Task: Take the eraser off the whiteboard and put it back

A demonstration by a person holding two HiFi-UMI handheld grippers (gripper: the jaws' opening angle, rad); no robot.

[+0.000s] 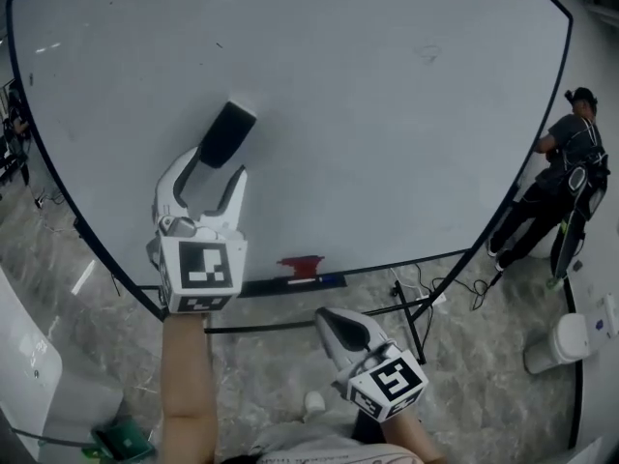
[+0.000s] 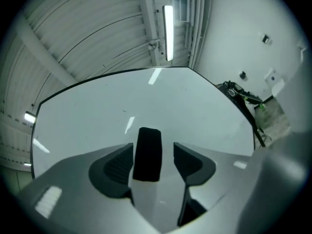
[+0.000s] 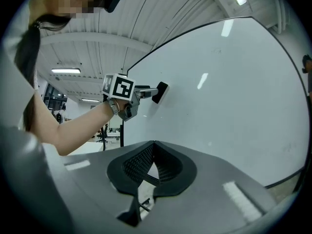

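A black eraser (image 1: 227, 133) sits against the large whiteboard (image 1: 387, 114), left of its middle. My left gripper (image 1: 215, 169) is raised right behind it and is open. In the left gripper view the eraser (image 2: 146, 155) stands between the two jaws with a gap on each side, neither pad pressing on it. The right gripper view shows the same eraser (image 3: 160, 92) at the tip of the left gripper (image 3: 146, 91), against the board (image 3: 234, 91). My right gripper (image 1: 334, 322) hangs lower, below the board's bottom edge, shut with nothing in it (image 3: 153, 145).
A ledge along the board's bottom edge holds a red object (image 1: 302, 266) and a blue marker (image 1: 329, 280). The stand's black legs (image 1: 416, 322) spread on the marble floor. A person (image 1: 571, 177) stands at the board's right side, and a white bin (image 1: 566, 341) is near them.
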